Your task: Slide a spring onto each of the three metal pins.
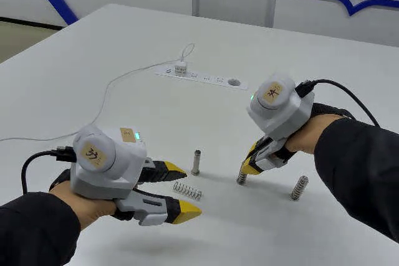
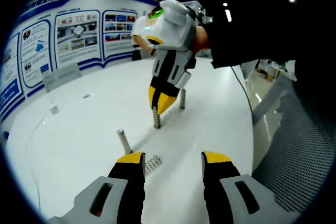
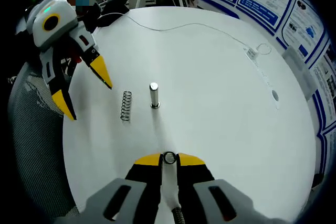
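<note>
My left gripper [image 1: 182, 191] hovers open low over the white table [image 1: 124, 91], its yellow tips either side of a loose spring [image 1: 187, 190] lying flat. In the left gripper view that spring [image 2: 152, 164] lies just inside the left fingertip. A bare metal pin [image 1: 197, 162] stands upright just beyond it. My right gripper [image 1: 249, 167] points down, shut on a second spring [image 1: 242, 177] that stands on the table; its ring [image 3: 169, 157] sits between the closed tips. I cannot tell whether a pin is inside. A third spring [image 1: 300, 187] stands upright to the right.
A white power strip [image 1: 212, 79] with a plugged adapter and a thin cable [image 1: 106, 95] lies further back on the table. A grey chair [image 1: 234, 1] stands at the far edge. The person's dark sleeves reach in from both lower corners.
</note>
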{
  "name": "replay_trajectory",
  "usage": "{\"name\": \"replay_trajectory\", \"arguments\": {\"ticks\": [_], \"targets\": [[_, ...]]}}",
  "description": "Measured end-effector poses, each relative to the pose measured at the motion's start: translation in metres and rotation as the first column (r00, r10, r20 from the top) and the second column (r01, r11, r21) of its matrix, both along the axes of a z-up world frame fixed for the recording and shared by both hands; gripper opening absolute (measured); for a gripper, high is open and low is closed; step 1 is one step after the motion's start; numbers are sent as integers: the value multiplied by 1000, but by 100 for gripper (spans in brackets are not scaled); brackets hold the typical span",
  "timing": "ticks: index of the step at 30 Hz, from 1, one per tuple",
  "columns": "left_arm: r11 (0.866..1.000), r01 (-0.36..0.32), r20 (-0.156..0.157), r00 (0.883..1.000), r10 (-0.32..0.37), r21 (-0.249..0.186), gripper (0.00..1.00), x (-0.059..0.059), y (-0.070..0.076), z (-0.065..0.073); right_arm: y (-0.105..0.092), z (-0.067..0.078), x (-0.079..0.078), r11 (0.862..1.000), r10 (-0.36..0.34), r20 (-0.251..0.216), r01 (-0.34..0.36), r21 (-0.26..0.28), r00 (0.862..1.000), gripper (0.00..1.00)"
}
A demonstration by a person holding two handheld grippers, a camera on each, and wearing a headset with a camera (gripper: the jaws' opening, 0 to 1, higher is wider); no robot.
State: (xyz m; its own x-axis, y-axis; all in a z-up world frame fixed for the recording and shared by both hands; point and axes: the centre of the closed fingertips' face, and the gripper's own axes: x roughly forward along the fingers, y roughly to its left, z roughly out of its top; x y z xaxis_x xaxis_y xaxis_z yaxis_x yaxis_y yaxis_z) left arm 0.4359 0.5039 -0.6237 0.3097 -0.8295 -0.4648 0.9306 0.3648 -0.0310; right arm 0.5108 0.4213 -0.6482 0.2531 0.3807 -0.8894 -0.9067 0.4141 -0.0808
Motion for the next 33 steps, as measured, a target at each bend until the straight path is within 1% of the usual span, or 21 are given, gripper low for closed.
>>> {"name": "replay_trajectory", "arguments": {"ticks": [7, 11, 14, 17, 18, 20, 23, 27, 28, 33], "targets": [[1000, 1, 1, 1000, -1, 2, 44, 0, 0, 0, -2, 3, 0, 1000, 10, 20, -10, -2, 1000, 13], [1000, 3, 1, 1000, -3, 4, 44, -1, 0, 0, -4, 10, -2, 1000, 10, 34, -10, 6, 999, 15], [1000, 5, 0, 1000, -5, 5, 44, -1, -1, -1, -4, 20, -2, 1000, 8, 59, -9, 12, 998, 15], [1000, 5, 0, 1000, -5, 7, 44, -1, -1, -1, 3, 34, -4, 999, 15, 91, -18, 38, 996, 15], [1000, 4, -1, 1000, -4, 6, 44, -1, -1, -1, 9, 38, -6, 998, 22, 95, -27, 52, 995, 15], [1000, 4, -2, 1000, -4, 7, 44, -1, 0, -1, 18, 41, -11, 996, 32, 88, -39, 77, 996, 15], [1000, 4, -2, 1000, -4, 9, 44, -1, 0, -2, 30, 39, -16, 995, 45, 79, -52, 90, 996, 15], [1000, 0, -1, 1000, 0, 6, 44, 0, 1, -1, 44, 30, -24, 992, 60, 52, -65, 107, 997, 15], [1000, -2, -1, 1000, 2, 6, 44, 0, 1, -1, 50, 26, -29, 991, 68, 37, -72, 116, 997, 15], [1000, -2, -1, 1000, 2, 6, 44, 1, 1, -1, 68, 7, -39, 988, 86, -3, -85, 128, 996, 15]]}}
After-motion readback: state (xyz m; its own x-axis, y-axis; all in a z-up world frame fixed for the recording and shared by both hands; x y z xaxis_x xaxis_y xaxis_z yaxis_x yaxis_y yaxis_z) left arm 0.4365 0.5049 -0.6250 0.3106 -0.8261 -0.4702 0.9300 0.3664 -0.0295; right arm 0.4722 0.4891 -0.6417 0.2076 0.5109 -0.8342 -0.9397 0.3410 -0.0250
